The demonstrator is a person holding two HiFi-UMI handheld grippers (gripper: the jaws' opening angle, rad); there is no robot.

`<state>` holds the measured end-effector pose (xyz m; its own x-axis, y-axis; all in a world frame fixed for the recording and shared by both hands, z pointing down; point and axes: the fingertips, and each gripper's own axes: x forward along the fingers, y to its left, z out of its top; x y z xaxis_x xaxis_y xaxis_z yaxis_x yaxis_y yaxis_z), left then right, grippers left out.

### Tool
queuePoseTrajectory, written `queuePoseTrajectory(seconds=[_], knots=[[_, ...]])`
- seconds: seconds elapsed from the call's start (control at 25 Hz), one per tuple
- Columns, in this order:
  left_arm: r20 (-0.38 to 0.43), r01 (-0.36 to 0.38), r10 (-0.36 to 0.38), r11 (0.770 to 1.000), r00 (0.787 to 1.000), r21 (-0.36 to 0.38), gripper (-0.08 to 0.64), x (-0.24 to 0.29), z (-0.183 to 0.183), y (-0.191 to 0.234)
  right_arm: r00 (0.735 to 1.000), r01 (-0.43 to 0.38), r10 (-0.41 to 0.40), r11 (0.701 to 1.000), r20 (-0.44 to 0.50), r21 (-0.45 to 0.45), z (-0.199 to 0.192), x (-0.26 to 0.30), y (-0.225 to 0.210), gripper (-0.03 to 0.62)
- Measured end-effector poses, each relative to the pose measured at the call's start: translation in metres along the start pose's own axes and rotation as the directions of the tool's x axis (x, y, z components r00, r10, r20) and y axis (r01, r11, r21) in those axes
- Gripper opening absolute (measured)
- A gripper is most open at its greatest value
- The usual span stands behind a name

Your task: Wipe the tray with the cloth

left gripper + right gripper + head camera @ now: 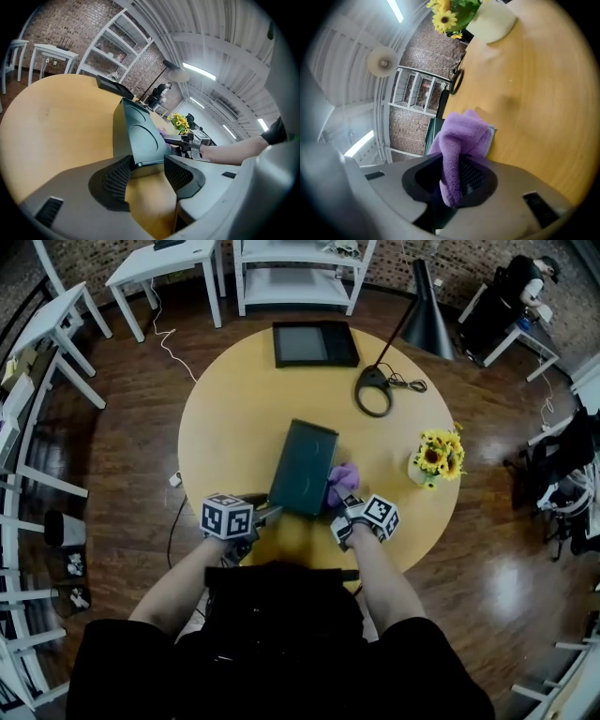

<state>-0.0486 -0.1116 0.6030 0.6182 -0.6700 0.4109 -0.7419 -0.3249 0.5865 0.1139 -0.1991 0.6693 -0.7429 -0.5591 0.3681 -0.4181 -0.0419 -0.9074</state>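
Only right gripper view shows right tongs pinching cloth.

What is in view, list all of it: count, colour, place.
table: one, yellow wood, centre.
tray: one, dark green, table's near side.
far tray: one, black, table's far edge.
cloth: one, purple, at tray's right edge.
lamp: one, black, table's far right.
sunflowers: one bunch, yellow, pale vase, table's right.
white furniture: several pieces, floor behind and left.
left gripper: one, grey, shut on tray's near edge.
right gripper: one, grey, shut on cloth.
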Motion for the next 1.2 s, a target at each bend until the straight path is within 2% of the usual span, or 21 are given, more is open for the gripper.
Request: queuePoseTrajectory(seconds=[0.2,0.36,0.8,1.0,1.2], knots=[[-0.002,0.007,-0.007,1.000,1.000,-0.013,0.206,0.001,0.000,0.003,0.999,-0.011,0.008,0.997,0.037,0.073,-0.014,-0.009,-0.007,0.079],[0.003,0.006,-0.006,1.000,1.000,-0.009,0.206,0.001,0.001,0.003,0.999,-0.010,0.007,0.996,0.034,0.084,-0.029,-0.017,-0.007,0.079],[0.010,0.001,-0.001,1.000,1.000,-0.002,0.204,-0.001,0.001,0.002,1.000,-0.002,0.002,0.999,-0.005,0.053,-0.064,-0.037,-0.002,0.079],[0.024,-0.018,0.018,1.000,1.000,0.003,0.206,-0.006,0.000,0.002,0.999,-0.027,0.028,0.999,-0.026,0.037,-0.081,-0.049,0.011,0.080],[0.011,0.022,-0.021,0.999,1.000,-0.048,0.204,0.001,-0.008,-0.015,0.999,-0.007,0.007,1.000,0.037,0.021,-0.069,-0.063,0.011,0.079]])
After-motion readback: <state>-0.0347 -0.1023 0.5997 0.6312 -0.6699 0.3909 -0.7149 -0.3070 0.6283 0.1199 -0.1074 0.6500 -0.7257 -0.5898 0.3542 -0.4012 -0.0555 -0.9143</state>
